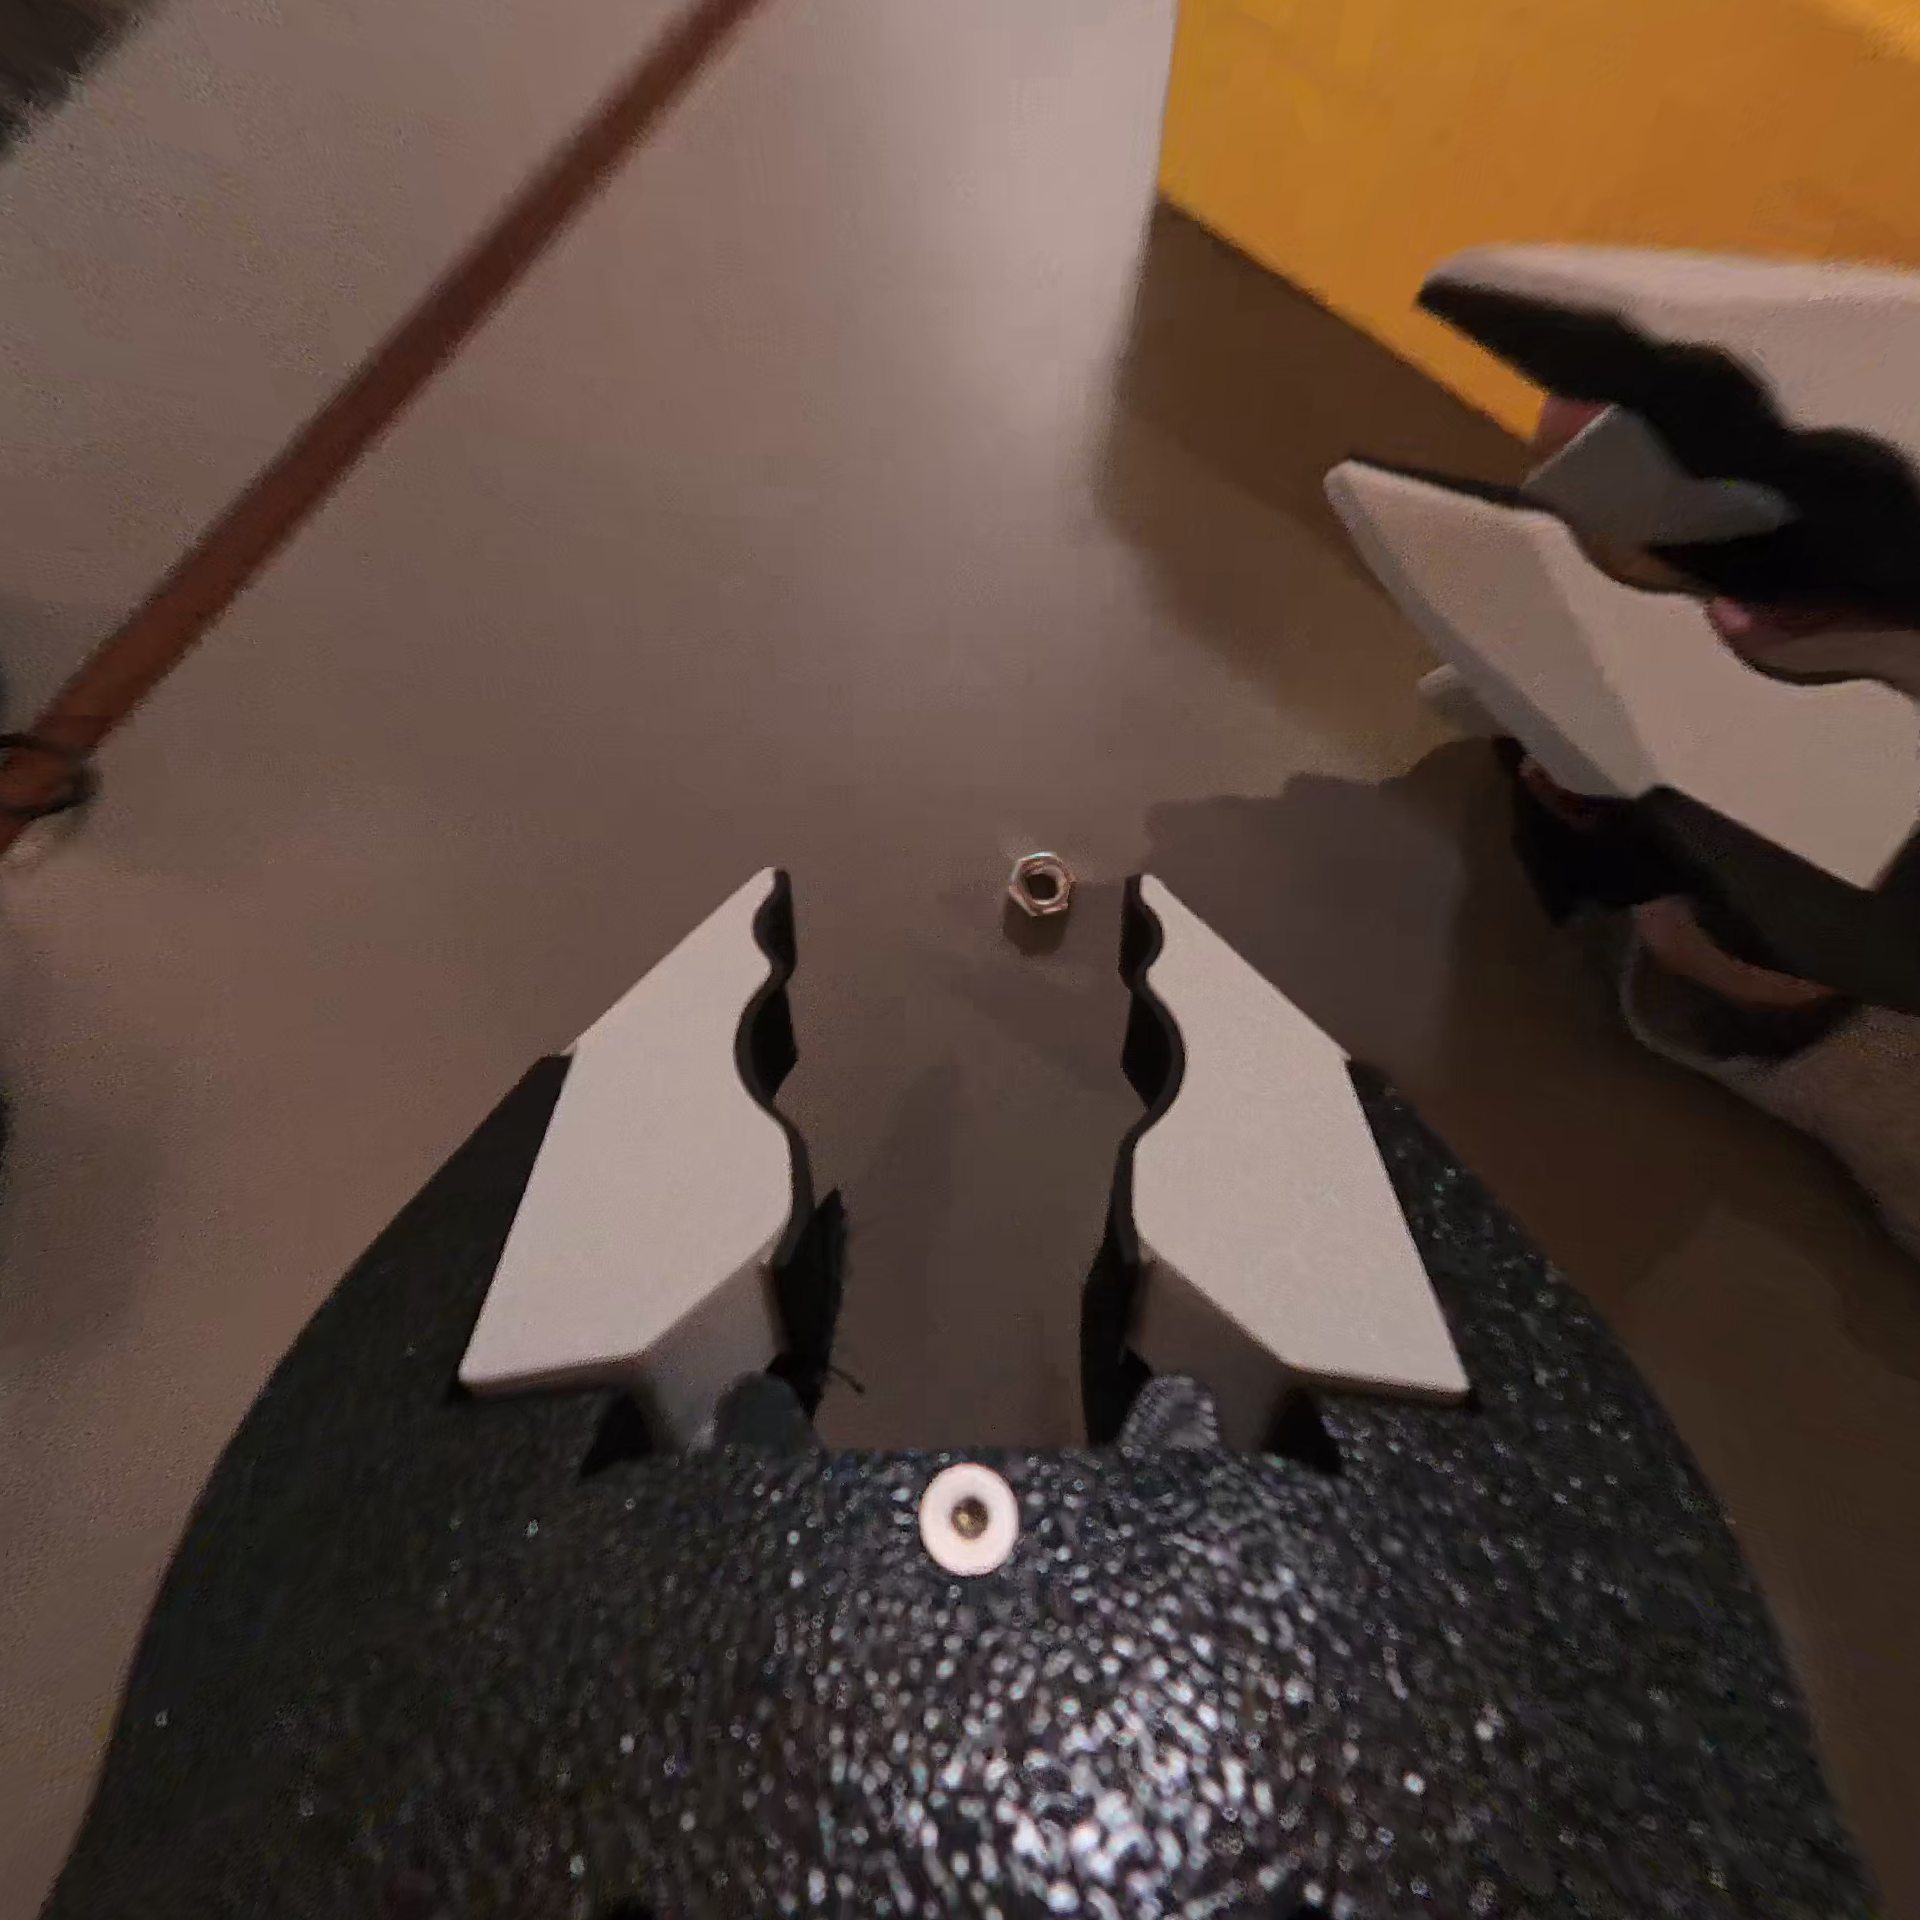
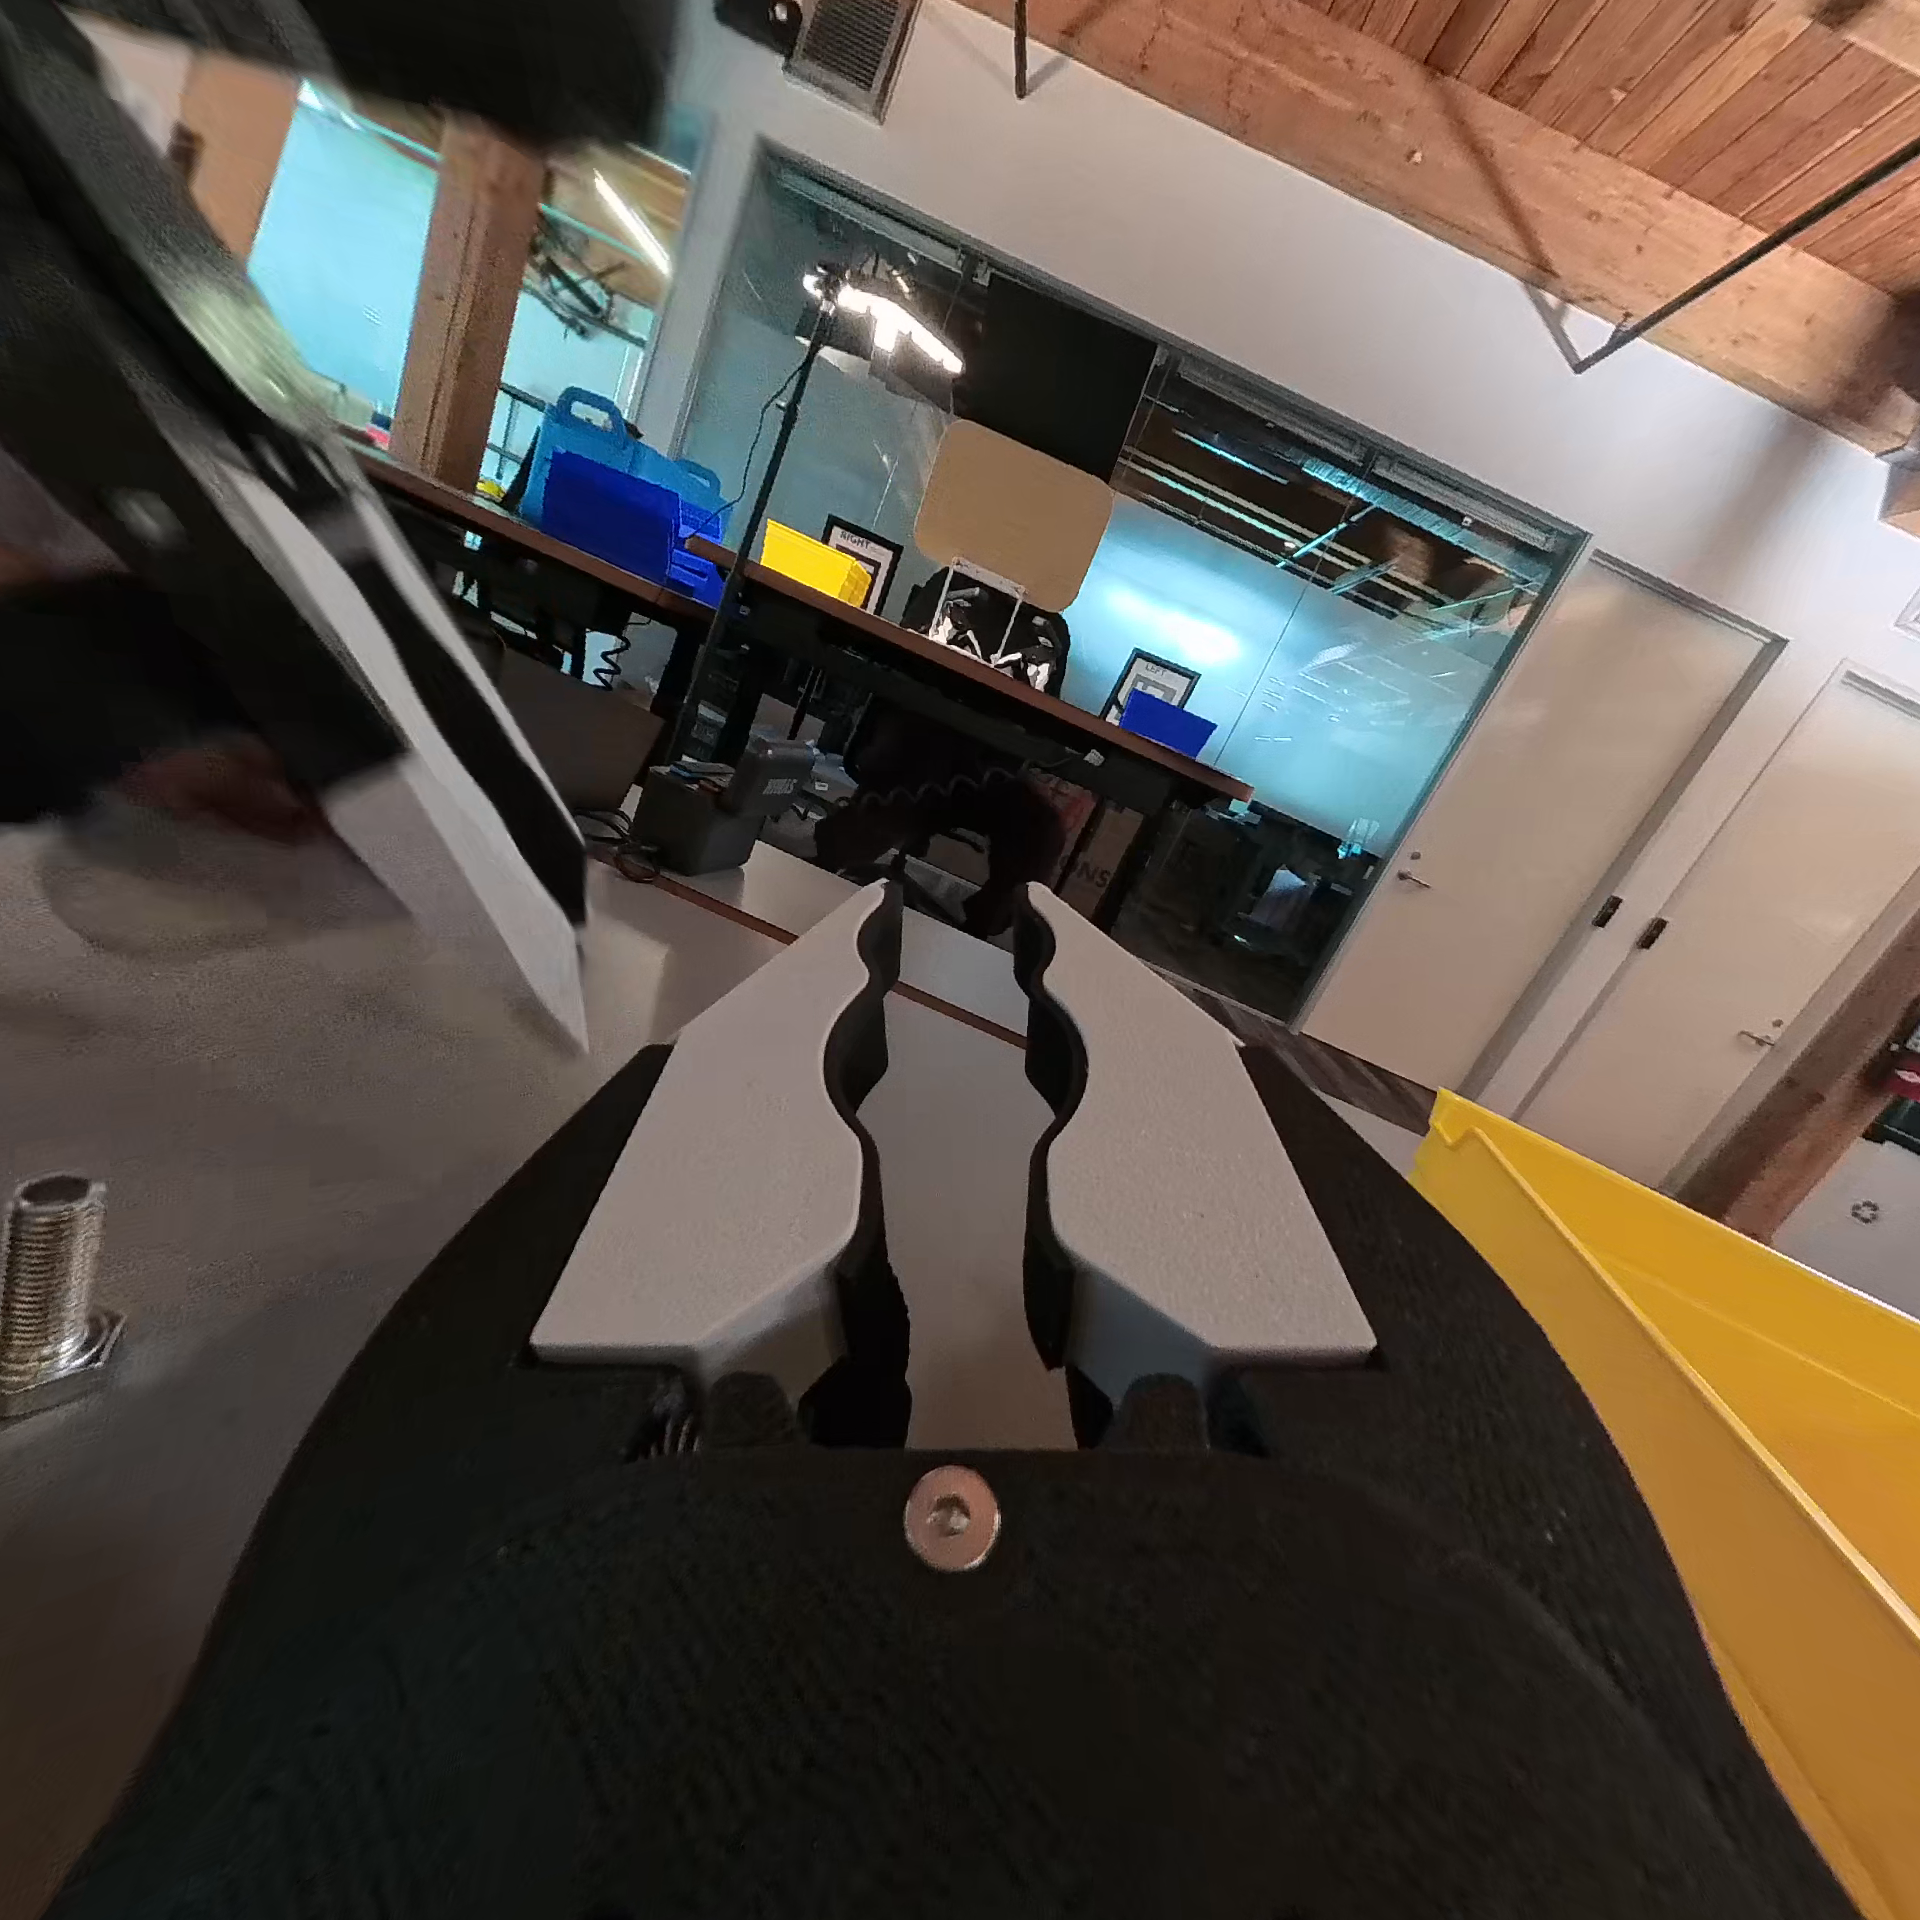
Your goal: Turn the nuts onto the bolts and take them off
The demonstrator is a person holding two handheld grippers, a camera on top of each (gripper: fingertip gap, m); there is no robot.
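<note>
A small silver hex nut [image 1: 1041,885] lies flat on the grey table [image 1: 727,520]. My left gripper [image 1: 958,883] is open and empty just above the table, with the nut level with its fingertips and closer to the right one. My right gripper [image 2: 958,899] is open by a narrow gap, empty, and low over the table. It also shows blurred in the left wrist view [image 1: 1382,384], to the right of the nut. A threaded silver bolt [image 2: 52,1278] stands upright on its head at the far left of the right wrist view. A blurred finger of the left gripper [image 2: 468,883] shows there too.
A yellow bin [image 2: 1662,1351] stands on the table to the right, and also shows in the left wrist view [image 1: 1507,156]. The table's brown edge [image 1: 364,395] runs along the left. Other tables with blue and yellow bins [image 2: 623,520] stand farther off. From my left tips it is roughly 6 centimeters to the small silver hex nut [image 1: 1041,885]; from my right, 12 centimeters.
</note>
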